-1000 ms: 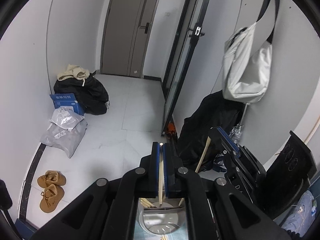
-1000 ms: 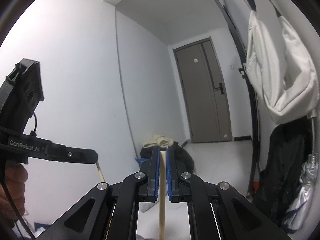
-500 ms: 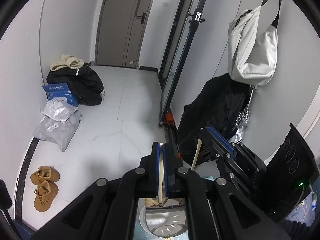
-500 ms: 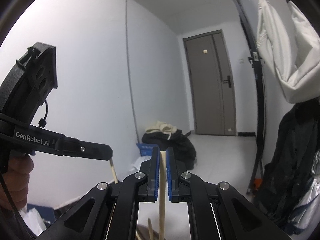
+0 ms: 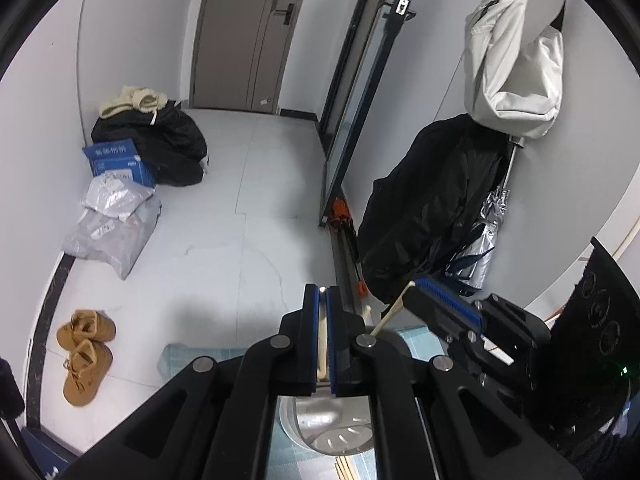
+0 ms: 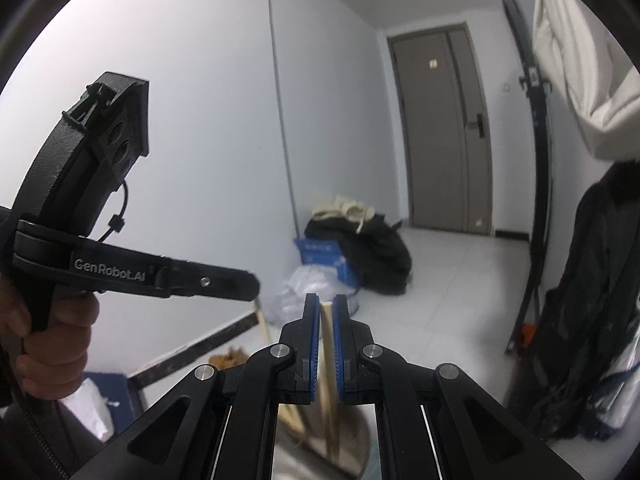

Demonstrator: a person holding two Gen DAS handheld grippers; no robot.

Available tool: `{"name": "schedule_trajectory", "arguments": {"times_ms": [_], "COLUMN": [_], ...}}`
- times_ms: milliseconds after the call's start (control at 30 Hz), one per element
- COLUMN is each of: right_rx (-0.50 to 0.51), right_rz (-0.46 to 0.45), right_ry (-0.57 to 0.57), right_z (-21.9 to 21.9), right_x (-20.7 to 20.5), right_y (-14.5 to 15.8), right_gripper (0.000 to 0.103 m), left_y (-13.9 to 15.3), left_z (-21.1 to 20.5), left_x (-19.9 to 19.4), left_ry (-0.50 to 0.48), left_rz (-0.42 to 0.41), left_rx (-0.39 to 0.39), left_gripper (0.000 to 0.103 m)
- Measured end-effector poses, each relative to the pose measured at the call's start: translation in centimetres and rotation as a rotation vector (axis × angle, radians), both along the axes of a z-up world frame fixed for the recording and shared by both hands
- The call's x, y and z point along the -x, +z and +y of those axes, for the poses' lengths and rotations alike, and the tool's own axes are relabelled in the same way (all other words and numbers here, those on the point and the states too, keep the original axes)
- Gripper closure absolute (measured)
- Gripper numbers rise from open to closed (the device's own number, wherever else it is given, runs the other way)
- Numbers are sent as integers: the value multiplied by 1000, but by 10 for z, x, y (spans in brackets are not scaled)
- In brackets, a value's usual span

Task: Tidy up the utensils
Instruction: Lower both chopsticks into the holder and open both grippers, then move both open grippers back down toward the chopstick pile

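Home entryway; shoes (image 5: 84,356); hung bag (image 5: 516,60)

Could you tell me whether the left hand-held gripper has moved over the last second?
Yes: the left hand-held gripper has sunk; the grey door sits higher in its view.

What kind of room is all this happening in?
Probably a home's entrance hall: a closed grey door at the far end, brown shoes on the tiled floor, and a white bag hanging above a black coat on the wall.

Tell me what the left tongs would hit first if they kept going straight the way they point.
Probably nothing close. The left tongs, shut on a chopstick, aim past the metal holder toward open floor tiles; depth is uncertain.
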State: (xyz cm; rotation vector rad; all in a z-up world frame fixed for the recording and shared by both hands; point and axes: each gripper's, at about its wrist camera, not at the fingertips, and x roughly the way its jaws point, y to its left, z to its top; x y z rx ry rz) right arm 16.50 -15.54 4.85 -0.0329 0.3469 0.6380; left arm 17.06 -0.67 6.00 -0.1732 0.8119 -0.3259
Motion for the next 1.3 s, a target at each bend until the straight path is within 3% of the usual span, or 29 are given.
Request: {"name": "schedule_trajectory", "arguments": {"times_ms": [100, 167, 200, 233, 300, 400, 467, 533, 600, 900, 1133, 1300], "right_rx": [18, 27, 26, 21, 7, -20, -19, -3, -13, -56, -83, -95], "right_rz": [35, 59, 74, 87, 105, 111, 108, 108, 104, 93, 52, 38], "right_ry": [11, 1, -6, -9, -24, -45, -71, -134, -170, -192, -211, -218], "right_z": [1, 0, -1, -3, -9, -19, -24, -27, -33, -48, -48, -52], "right_x": [3, 8, 10, 11, 15, 26, 33, 40, 49, 94, 131, 155], "right_y": [-4, -5, -6, -7, -6, 0, 4, 10, 17, 36, 46, 46], "right_gripper": [95, 94, 92, 84, 71, 66, 55, 36, 27, 18, 8, 7], "left_y": [-3, -3, -3, -1, 2, 6, 8, 11, 16, 28, 26, 23], "left_z": [4, 6, 8, 10, 14, 14, 11, 9, 6, 5, 4, 1], "left_x": [3, 5, 7, 10, 18, 31, 41, 52, 65, 104, 128, 144], "left_ry": [25, 47, 54, 66, 97, 128, 136, 148, 162, 214, 262, 283], "left_rz": [13, 23, 28, 28, 15, -5, -32, -71, -105, -174, -183, -216], "left_rx": [24, 20, 26, 31, 19, -29, -65, -96, -128, -157, -131, -136], "left_gripper": [97, 82, 68, 57, 53, 46, 33, 24, 19, 10, 4, 1]}}
